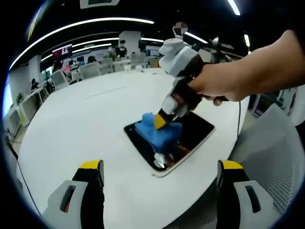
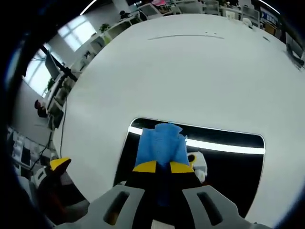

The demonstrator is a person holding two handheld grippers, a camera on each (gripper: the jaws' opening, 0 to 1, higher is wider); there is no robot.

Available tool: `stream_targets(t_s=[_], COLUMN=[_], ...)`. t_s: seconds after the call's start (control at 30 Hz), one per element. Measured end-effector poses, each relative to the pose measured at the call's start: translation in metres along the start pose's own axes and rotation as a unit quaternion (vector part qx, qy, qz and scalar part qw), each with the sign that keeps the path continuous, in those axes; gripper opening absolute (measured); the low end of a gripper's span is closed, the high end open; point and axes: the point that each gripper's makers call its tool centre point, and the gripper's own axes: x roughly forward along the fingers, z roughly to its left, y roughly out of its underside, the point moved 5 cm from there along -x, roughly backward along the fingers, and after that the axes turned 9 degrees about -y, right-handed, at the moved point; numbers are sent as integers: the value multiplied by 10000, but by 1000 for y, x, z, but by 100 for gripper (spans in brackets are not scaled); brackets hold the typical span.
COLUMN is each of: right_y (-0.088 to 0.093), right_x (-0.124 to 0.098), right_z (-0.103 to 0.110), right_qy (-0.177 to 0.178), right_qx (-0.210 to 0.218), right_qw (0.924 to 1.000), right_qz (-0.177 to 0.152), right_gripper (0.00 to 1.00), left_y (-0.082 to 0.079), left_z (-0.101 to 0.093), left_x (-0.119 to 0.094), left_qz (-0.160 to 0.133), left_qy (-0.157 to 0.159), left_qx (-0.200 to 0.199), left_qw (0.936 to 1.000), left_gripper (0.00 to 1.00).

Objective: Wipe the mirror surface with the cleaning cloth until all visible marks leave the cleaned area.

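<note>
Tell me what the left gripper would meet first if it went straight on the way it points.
Probably the mirror on the white table, near the blue cloth held by the right gripper; depth is unclear.

A large round white worktop carries a rectangular mirror that lies flat near its edge. A blue cleaning cloth rests on the dark mirror surface, and the glass reflects a ceiling light strip

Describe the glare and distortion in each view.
Left gripper view: fisheye bends the ceiling lights into arcs and rounds the table; the mirror looks dark. Right gripper view: a bright ceiling-light streak crosses the mirror beside the cloth.
</note>
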Motion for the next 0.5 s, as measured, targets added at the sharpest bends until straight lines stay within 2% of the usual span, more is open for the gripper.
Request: stream_targets(t_s=[0.5], right_y=[25], right_x=[-9], right_z=[12], right_qy=[-74], right_qx=[-28], right_qw=[10000], right_qz=[38], right_gripper=[2], left_y=[1], left_z=[0], left_x=[0], left_qz=[29], left_qy=[-11], left_qx=[46], left_qw=[10000], left_gripper=[99])
